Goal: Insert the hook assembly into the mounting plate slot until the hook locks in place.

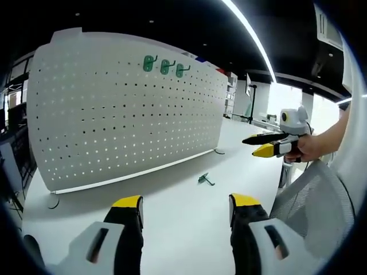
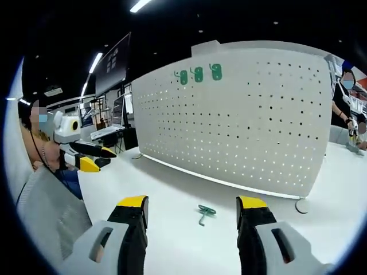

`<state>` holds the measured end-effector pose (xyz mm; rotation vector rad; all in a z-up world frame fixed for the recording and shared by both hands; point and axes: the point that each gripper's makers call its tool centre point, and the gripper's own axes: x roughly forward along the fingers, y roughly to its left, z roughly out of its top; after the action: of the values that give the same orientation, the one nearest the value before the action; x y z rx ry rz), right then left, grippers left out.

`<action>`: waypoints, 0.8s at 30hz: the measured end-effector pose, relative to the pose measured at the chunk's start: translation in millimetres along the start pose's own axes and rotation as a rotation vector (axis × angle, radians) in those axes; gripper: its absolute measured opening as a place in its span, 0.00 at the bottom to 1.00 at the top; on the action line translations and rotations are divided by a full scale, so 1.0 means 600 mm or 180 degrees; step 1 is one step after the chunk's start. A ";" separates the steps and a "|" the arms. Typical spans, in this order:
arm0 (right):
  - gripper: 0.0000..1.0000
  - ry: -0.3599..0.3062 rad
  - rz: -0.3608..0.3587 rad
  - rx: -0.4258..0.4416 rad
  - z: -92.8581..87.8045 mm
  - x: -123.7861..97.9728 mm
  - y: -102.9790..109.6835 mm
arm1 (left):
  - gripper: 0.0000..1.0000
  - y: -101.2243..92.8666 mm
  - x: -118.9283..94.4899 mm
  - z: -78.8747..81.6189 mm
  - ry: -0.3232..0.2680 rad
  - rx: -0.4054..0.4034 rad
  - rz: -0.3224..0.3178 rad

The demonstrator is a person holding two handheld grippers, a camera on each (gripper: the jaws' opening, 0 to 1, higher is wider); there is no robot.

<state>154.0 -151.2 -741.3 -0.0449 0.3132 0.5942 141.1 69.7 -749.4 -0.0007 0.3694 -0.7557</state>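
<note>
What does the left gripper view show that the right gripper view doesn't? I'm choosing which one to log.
Left gripper view: the right gripper held in a hand, and a mesh chair back. Right gripper view: the left gripper, a monitor behind the board, and a person standing at the far right. Both: the white pegboard with three green hooks mounted near its top, and one loose green hook lying on the white table.

Three green hooks [image 1: 164, 66] mounted high on one white pegboard [image 1: 126, 109]. One loose green hook [image 2: 205, 212] on one white table [image 2: 172, 189]. Two grippers held.
</note>
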 end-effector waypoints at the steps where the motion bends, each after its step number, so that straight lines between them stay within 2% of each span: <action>1: 0.60 0.0019 -0.0001 0.0020 -0.004 -0.001 0.000 | 0.62 0.000 -0.001 0.000 -0.0002 -0.0002 0.0002; 16: 0.60 0.0068 -0.0001 0.0061 -0.011 -0.005 0.001 | 0.62 -0.002 0.004 0.000 0.0004 -0.0007 -0.0028; 20: 0.60 0.0068 -0.0001 0.0074 -0.012 -0.004 0.000 | 0.62 -0.007 0.020 0.004 0.0037 0.0088 -0.0119; 22: 0.60 0.0073 0.0002 0.0077 -0.012 -0.005 0.001 | 0.62 -0.006 0.030 0.004 0.0121 0.0202 -0.0184; 24: 0.60 0.0075 0.0001 0.0084 -0.013 -0.004 0.000 | 0.62 -0.004 0.041 0.012 0.0123 0.0257 -0.0236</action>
<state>149.6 -153.5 -748.1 -0.0267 0.3440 0.5900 158.0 50.5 -750.1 0.0765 0.3770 -0.8445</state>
